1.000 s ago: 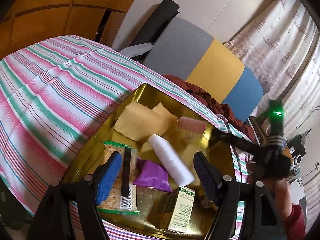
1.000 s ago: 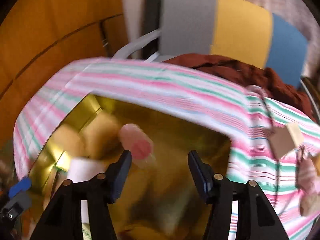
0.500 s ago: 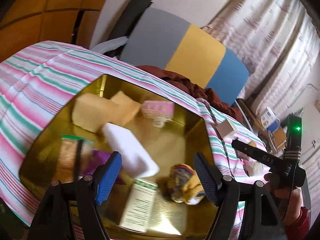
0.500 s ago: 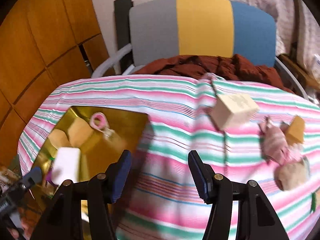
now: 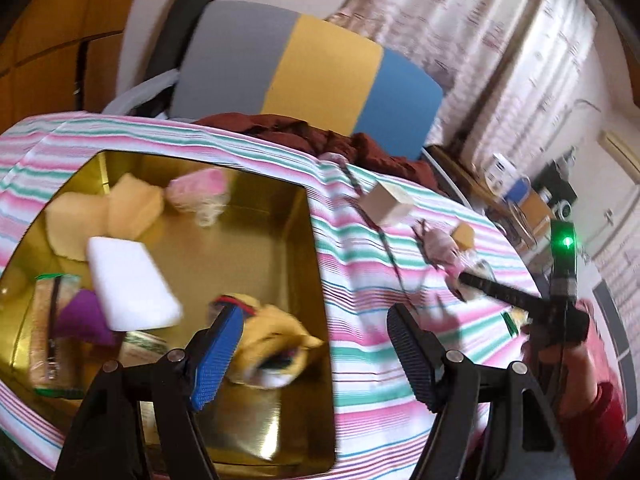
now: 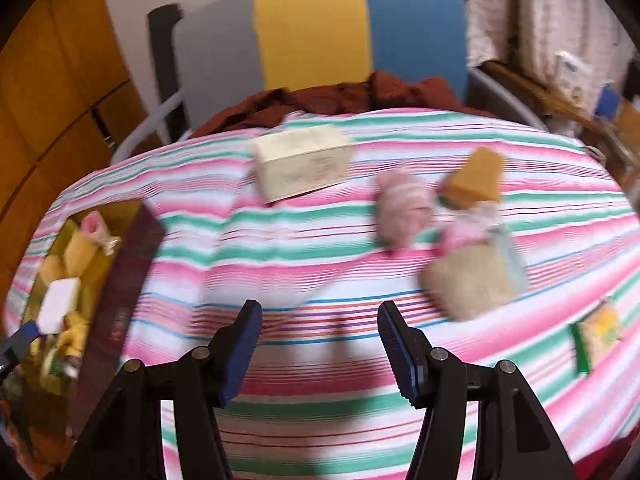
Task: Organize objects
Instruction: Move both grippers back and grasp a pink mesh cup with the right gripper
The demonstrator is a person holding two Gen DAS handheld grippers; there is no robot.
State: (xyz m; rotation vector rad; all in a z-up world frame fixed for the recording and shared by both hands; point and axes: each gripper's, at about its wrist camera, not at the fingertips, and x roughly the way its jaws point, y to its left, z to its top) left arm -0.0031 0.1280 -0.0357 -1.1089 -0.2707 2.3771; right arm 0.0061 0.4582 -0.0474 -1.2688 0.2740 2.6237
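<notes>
One shiny gold tray is seen on a table covered by a striped cloth in pink, green and white. Counting is hindered by blur, but about eight things lie in the tray: two tan sponge-like pieces, one pink roll, one white rounded block, one purple packet, one clear-wrapped cracker pack, one yellow soft bundle, and part of a small green-printed box. Outside the tray, on the cloth, six things are counted: one cream rectangular box, one pink knitted bundle, one orange-brown block, one pink soft item, one beige fuzzy lump, and one green-edged yellow packet.

The left gripper is held with its ribbed blue pads wide apart over the tray's right edge; nothing is gripped. The right gripper is held with jaws moderately apart above bare cloth, empty, and nothing is touched by it.

Behind the table one chair with grey, yellow and blue panels is seen, a brown garment heaped on its seat.
</notes>
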